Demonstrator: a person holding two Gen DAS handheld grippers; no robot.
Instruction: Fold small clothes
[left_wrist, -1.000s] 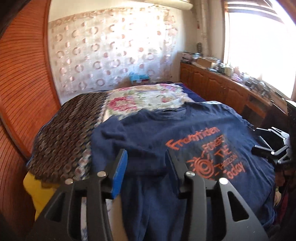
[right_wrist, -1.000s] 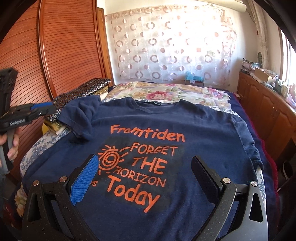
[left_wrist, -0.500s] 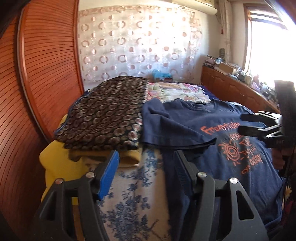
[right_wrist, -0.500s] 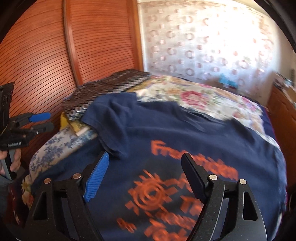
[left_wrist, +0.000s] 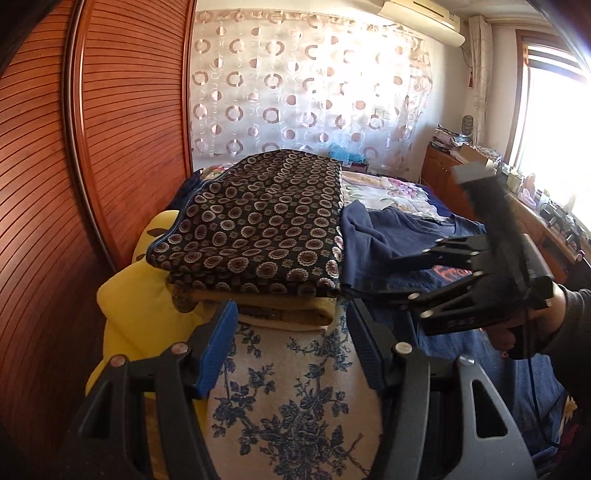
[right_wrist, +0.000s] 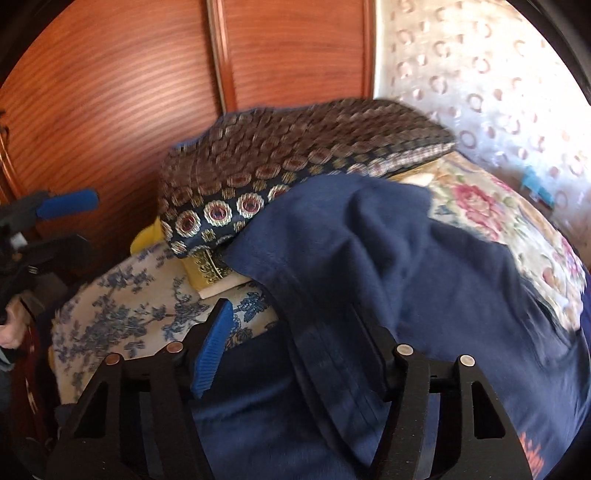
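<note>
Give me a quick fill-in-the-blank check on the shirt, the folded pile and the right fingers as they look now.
1. The T-shirt on the bed is dark ____.
2. The sleeve lies against a folded cloth patterned with ____.
3. Under that cloth sits a ____ cushion.
4. The right gripper has just been closing; its ____ finger pad hangs over the sleeve's hem.

Missing words: blue; circles; yellow; blue

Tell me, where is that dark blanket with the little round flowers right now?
The folded flowered blanket lies on top of a yellow cushion at the bed's left side, by the wooden wardrobe. The navy T-shirt's sleeve lies against its right edge.
</note>
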